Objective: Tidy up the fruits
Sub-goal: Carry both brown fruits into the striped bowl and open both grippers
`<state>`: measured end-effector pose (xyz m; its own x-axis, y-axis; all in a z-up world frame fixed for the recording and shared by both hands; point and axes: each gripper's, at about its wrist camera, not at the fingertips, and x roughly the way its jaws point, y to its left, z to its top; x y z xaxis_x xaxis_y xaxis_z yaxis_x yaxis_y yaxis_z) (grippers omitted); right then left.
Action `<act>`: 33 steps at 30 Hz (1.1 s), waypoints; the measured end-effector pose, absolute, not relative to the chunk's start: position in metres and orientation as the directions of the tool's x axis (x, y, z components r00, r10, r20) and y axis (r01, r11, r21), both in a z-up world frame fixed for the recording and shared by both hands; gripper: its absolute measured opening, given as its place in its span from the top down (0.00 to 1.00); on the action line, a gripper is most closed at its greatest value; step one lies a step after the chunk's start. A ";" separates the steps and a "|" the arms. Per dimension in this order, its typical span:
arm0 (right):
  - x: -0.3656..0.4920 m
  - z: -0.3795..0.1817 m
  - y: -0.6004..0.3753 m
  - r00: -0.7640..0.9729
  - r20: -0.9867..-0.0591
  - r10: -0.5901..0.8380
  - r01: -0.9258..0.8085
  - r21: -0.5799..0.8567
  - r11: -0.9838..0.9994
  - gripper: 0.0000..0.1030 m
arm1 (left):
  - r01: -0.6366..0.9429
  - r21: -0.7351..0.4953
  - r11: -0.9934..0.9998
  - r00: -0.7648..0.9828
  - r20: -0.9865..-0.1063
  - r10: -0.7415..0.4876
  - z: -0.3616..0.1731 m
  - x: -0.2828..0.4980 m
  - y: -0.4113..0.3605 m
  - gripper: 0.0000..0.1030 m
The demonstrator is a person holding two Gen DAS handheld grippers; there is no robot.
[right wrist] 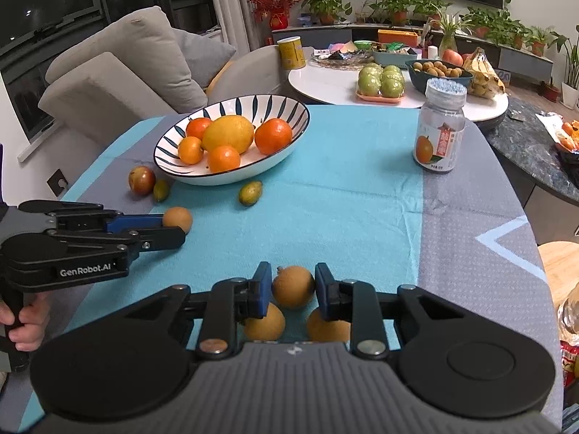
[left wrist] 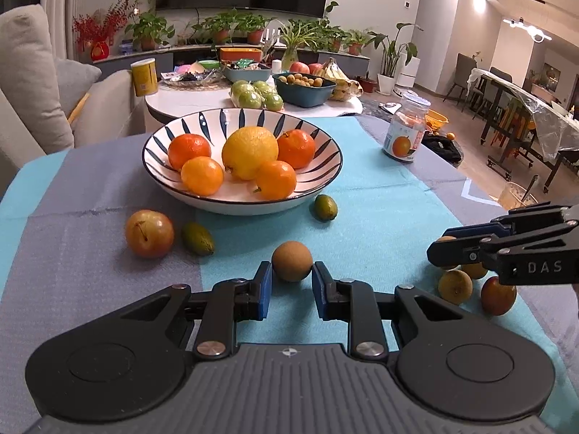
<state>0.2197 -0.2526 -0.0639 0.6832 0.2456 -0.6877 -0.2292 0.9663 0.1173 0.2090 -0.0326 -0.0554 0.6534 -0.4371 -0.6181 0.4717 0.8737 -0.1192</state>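
My left gripper (left wrist: 291, 279) is shut on a round brown fruit (left wrist: 291, 261) low over the blue cloth; the side view from the right wrist shows the same grip (right wrist: 177, 218). My right gripper (right wrist: 293, 288) has both blue pads against another brown fruit (right wrist: 293, 286), so it is shut on it. Two more brown fruits (right wrist: 264, 322) (right wrist: 327, 325) lie just under its fingers. Further back, a striped bowl (left wrist: 155, 144) holds a lemon (left wrist: 249, 152) and several oranges. In front of the bowl lie a plum (left wrist: 149, 233) and two small green fruits (left wrist: 198, 238) (left wrist: 325, 208).
A clear jar (right wrist: 439, 130) with a fruit label stands at the back right of the cloth. Behind it a round white table (right wrist: 325, 83) carries more fruit and containers. A grey sofa (right wrist: 119, 68) is at the left. A person's hand (right wrist: 25, 322) holds the left gripper's handle.
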 end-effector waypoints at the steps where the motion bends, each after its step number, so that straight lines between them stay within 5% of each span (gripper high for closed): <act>1: 0.220 -0.063 -0.253 0.685 -0.685 0.246 -0.229 0.118 0.966 0.33 | 0.472 -0.118 0.874 0.655 -0.617 -0.437 -0.055 0.209 -0.033 0.79; 33: 0.224 -0.046 -0.259 0.726 -0.637 0.259 -0.231 0.128 0.964 0.33 | 0.479 -0.093 0.873 0.709 -0.546 -0.447 -0.029 0.212 -0.036 0.79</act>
<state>0.2239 -0.2586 -0.0460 0.7263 0.2587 -0.6368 -0.2314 0.9644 0.1279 0.2115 -0.0363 -0.0291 0.7086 -0.4468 -0.5462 0.4786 0.8731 -0.0933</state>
